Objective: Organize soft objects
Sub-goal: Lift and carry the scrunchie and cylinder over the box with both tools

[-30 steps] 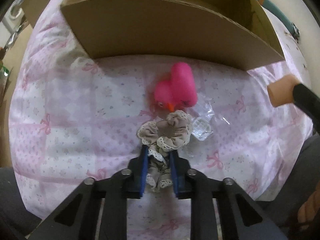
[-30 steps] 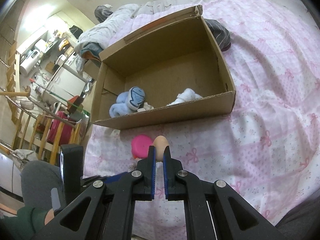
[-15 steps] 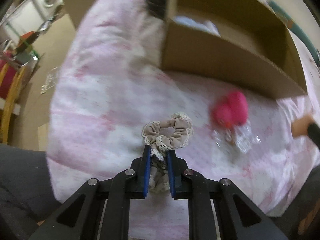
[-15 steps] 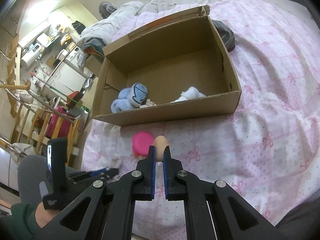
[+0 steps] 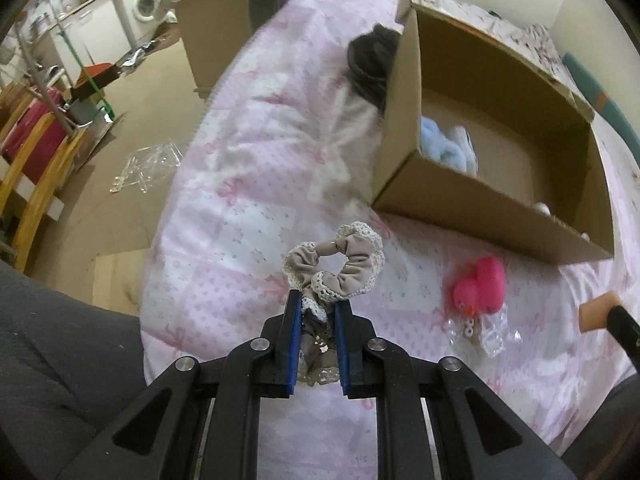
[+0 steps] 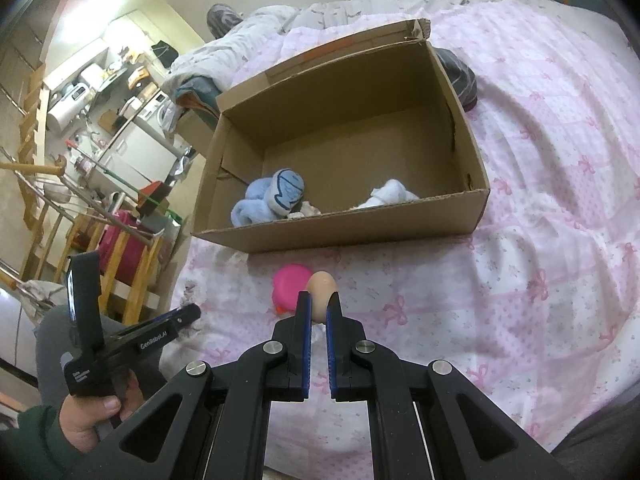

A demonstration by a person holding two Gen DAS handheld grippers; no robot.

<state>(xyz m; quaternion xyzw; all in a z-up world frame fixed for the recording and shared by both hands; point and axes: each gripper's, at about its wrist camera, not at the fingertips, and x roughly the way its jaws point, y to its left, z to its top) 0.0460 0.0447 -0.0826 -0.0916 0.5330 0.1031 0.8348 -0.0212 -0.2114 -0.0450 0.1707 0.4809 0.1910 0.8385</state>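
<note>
My left gripper is shut on a beige lace-trimmed scrunchie and holds it above the pink bedspread, short of the cardboard box. My right gripper is shut on a tan egg-shaped soft toy, also above the bed in front of the box. A pink rubber duck lies on the bed next to a clear plastic wrapper; the duck also shows in the right wrist view. The left gripper's body shows at lower left of the right wrist view.
The box holds a blue plush item and a white cloth. A dark object lies on the bed behind the box. The bed edge drops to the floor on the left, with wooden furniture beyond.
My left gripper has lifted the scrunchie off the bed and swung left, so the duck and box now sit to its right. The right gripper has held nearly still with the egg toy.
</note>
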